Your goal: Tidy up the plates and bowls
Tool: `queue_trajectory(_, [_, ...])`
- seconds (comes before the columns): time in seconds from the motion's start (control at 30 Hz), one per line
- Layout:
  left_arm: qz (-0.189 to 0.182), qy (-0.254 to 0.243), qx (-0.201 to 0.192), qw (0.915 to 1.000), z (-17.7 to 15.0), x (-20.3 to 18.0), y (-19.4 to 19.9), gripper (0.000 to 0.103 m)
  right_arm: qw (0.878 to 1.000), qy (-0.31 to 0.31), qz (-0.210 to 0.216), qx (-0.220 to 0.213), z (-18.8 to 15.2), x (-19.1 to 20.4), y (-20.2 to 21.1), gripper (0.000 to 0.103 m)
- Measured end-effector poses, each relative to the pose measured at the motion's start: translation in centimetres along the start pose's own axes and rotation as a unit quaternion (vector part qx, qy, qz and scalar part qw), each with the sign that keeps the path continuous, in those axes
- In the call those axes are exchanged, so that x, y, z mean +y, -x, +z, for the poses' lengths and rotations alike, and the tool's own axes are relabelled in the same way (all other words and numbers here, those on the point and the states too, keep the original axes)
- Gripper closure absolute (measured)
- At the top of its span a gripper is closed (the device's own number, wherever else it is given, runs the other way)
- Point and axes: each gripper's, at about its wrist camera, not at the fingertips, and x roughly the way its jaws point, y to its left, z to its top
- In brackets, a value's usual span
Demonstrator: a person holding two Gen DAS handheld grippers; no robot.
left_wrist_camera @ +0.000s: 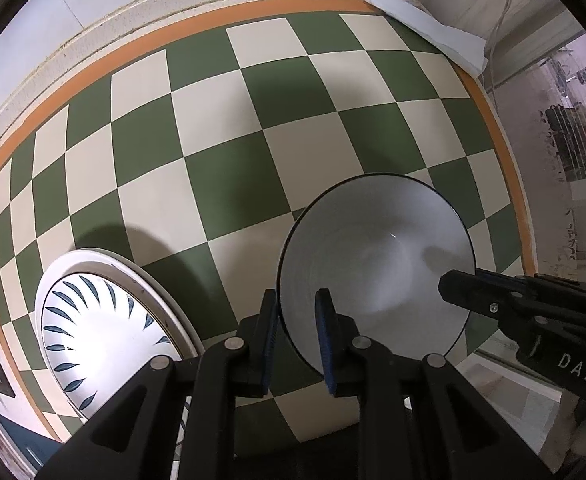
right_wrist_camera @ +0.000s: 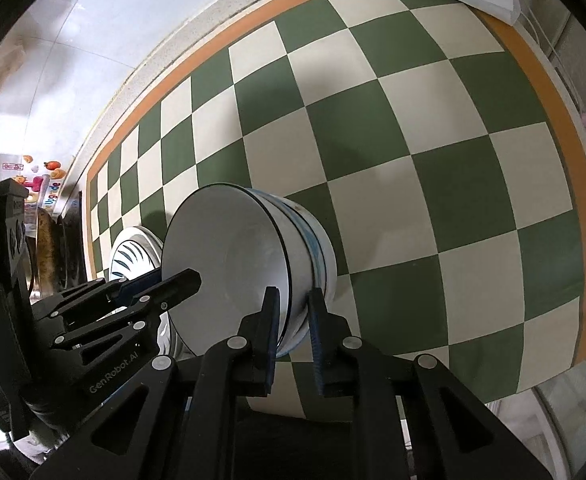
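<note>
A white bowl with a dark rim (left_wrist_camera: 377, 264) sits on top of a stack of bowls (right_wrist_camera: 313, 248) on the checkered mat. My left gripper (left_wrist_camera: 297, 334) straddles its near rim, one finger outside and one inside. My right gripper (right_wrist_camera: 293, 334) straddles the rim on the other side; it also shows in the left wrist view (left_wrist_camera: 459, 286). My left gripper also shows in the right wrist view (right_wrist_camera: 177, 280). A stack of plates, the top one with blue leaf marks (left_wrist_camera: 93, 328), lies to the left and also shows in the right wrist view (right_wrist_camera: 133, 252).
The green and cream checkered mat (left_wrist_camera: 229, 168) has an orange border and lies on a pale counter. A folded white cloth (left_wrist_camera: 429, 28) lies at the mat's far right corner. Dark cookware (right_wrist_camera: 53, 248) stands beyond the mat's left end.
</note>
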Motion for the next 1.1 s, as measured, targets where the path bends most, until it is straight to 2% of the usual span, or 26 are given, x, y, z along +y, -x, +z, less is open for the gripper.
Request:
queue_trajectory(0.17, [-0.005, -0.009, -0.006, 0.9999, -0.4, 0.0, 1.4, 0.086, 1.000, 0.010, -0.009, -0.010, -0.7, 0.9, 1.4, 0.084])
queue_trajectory(0.33, [-0.012, -0.021, -0.029, 0.9993, -0.8, 0.2, 4.3, 0.086, 0.999, 0.028, -0.015, -0.041, -1.9, 2.5, 4.6, 0.058])
queue_trajectory(0.47, [-0.017, -0.031, -0.050, 0.9981, -1.0, 0.4, 7.0, 0.075, 0.997, 0.035, -0.019, -0.069, -3.1, 3.7, 7.2, 0.047])
queue_trajectory(0.53, [-0.023, -0.036, -0.059, 0.9973, -1.2, 0.5, 8.4, 0.075, 0.996, 0.036, -0.020, -0.078, -3.5, 4.2, 8.2, 0.037])
queue_trajectory(0.6, [-0.028, -0.040, -0.067, 0.9966, -1.4, 0.6, 9.5, 0.069, 0.995, 0.037, -0.023, -0.086, -4.0, 4.6, 9.1, 0.031])
queue_trajectory(0.63, [-0.028, -0.043, -0.069, 0.9963, -1.5, 0.6, 10.0, 0.058, 0.995, 0.037, -0.023, -0.089, -4.3, 4.7, 9.5, 0.028])
queue_trajectory(0.67, [-0.029, -0.044, -0.073, 0.9959, -1.6, 0.7, 10.5, 0.041, 0.995, 0.039, -0.024, -0.093, -4.6, 5.0, 9.9, 0.026])
queue_trajectory(0.73, [-0.026, -0.047, -0.084, 0.9950, -2.0, 0.9, 11.4, 0.022, 0.994, 0.043, -0.028, -0.100, -5.2, 5.5, 10.7, 0.019])
queue_trajectory(0.77, [-0.025, -0.049, -0.088, 0.9947, -2.1, 1.0, 11.7, 0.018, 0.993, 0.048, -0.033, -0.103, -5.6, 5.8, 11.2, 0.018])
queue_trajectory(0.93, [-0.028, -0.050, -0.100, 0.9934, -3.1, 1.5, 13.5, 0.014, 0.991, 0.058, -0.046, -0.113, -7.0, 6.9, 12.7, 0.010])
queue_trajectory(1.1, [-0.035, -0.048, -0.107, 0.9925, -4.4, 2.0, 15.1, 0.014, 0.988, 0.067, -0.055, -0.127, -8.5, 7.8, 14.2, 0.006])
